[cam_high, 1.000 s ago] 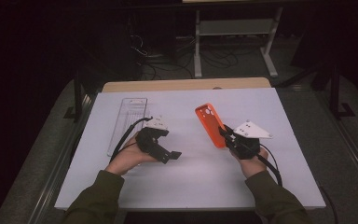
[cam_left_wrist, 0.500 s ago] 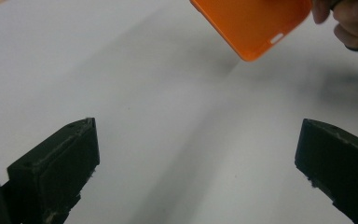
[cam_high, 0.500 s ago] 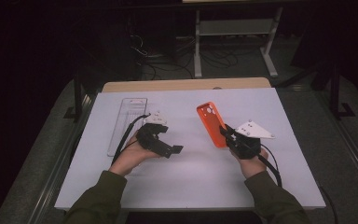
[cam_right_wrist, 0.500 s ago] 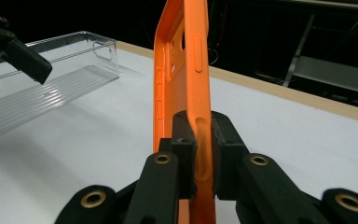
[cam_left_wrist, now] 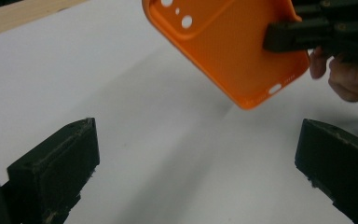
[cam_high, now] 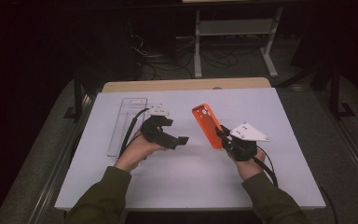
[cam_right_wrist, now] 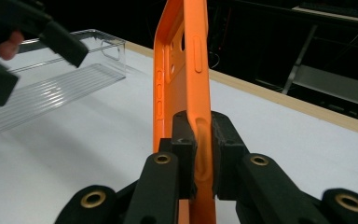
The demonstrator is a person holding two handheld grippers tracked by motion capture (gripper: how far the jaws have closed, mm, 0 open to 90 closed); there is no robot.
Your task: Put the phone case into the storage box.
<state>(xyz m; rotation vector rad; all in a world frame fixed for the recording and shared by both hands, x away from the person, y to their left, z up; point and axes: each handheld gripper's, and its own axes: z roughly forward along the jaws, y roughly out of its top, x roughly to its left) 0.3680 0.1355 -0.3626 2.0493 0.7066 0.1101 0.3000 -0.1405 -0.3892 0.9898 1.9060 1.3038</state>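
High view: the white table [cam_high: 191,186] carries everything, and places here are told from the orange phone case [cam_high: 208,125]. Well to the case's left, near the table's left edge, lies a clear plastic tray [cam_high: 123,123], flat and long. Between tray and case, the left gripper [cam_high: 179,140] is held in the person's left hand, its jaws spread wide and pointing toward the case with nothing between them; in the left gripper view the case [cam_left_wrist: 228,44] hangs above the white surface beyond those two parted jaws. Just right of the case and touching it, the right gripper [cam_high: 223,136] has its jaws clamped on the case's lower edge. In the right gripper view the case [cam_right_wrist: 182,79] stands upright on edge, lifted off the table, its rim pinched between the two black pads.
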